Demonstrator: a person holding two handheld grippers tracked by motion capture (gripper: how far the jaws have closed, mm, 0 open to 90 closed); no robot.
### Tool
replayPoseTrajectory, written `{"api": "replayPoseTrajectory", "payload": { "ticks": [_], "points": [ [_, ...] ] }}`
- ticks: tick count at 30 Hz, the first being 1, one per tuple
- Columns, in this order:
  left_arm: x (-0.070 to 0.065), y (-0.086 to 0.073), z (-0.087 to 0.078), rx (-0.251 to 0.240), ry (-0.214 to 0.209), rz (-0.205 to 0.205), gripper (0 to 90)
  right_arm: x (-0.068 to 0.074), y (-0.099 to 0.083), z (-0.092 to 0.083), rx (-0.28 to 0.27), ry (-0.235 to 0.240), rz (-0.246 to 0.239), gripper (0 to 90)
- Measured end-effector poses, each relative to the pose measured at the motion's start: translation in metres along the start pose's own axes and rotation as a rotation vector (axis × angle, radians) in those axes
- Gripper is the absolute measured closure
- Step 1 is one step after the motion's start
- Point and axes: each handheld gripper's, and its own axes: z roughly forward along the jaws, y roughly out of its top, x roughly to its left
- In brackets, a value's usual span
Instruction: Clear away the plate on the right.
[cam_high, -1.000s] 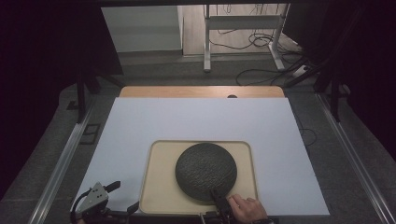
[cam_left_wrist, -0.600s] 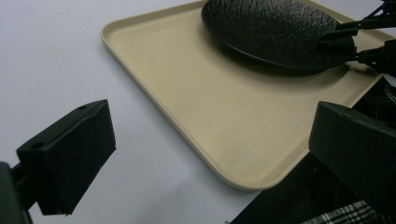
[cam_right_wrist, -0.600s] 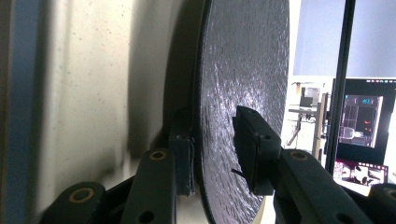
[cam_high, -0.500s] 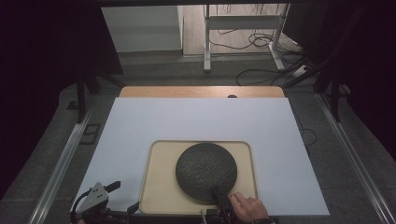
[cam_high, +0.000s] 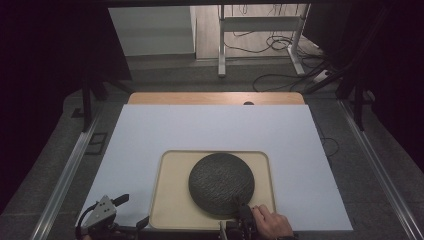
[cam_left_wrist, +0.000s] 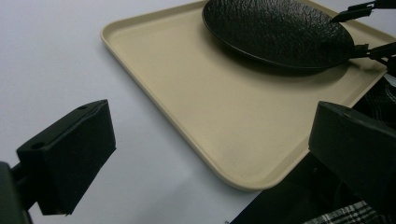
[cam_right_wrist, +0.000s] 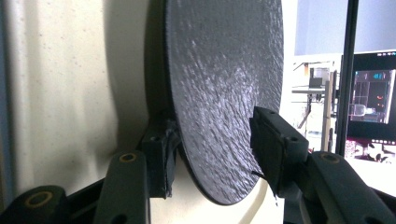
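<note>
A round black textured plate (cam_high: 221, 182) lies on a beige tray (cam_high: 170, 200) near the table's front edge. My right gripper (cam_high: 242, 207) is at the plate's near rim, held by a hand. In the right gripper view the plate (cam_right_wrist: 219, 70) rim sits between the jaws of my right gripper (cam_right_wrist: 212, 140). One jaw is under the rim against the tray (cam_right_wrist: 70, 93), and the other pad stands just off the top face. These jaws have just been opening. My left gripper (cam_high: 131, 211) rests open at the tray's near left corner with nothing between its jaws (cam_left_wrist: 215, 144).
A white sheet (cam_high: 210, 130) covers the table, with a wooden strip (cam_high: 215, 98) along its far edge. Metal rails (cam_high: 65, 175) run down both sides. Cables (cam_high: 280, 75) and a frame's legs lie on the floor beyond.
The right hand has shifted very slightly at the plate's near rim. The plate, the tray and the left gripper stay where they were.
</note>
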Motion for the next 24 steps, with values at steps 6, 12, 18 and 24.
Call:
{"api": "replayPoseTrajectory", "payload": {
  "ticks": [6,12,18,24],
  "points": [
    [0.0,0.0,0.0,-0.001,0.0,-0.001,0.3,-0.002,-0.003,-0.004,0.004,0.004,0.016,48.6],
    [0.0,0.0,0.0,-0.002,0.001,-0.001,0.3,-0.004,-0.007,-0.005,-0.039,0.048,0.04,47.1],
    [0.0,0.0,0.0,-0.002,0.001,0.001,0.3,-0.006,-0.009,-0.009,-0.016,0.04,0.042,46.3],
    [0.0,0.0,0.0,-0.002,0.001,0.0,0.3,-0.008,-0.013,-0.011,-0.019,0.051,0.061,45.8]
  ]
}}
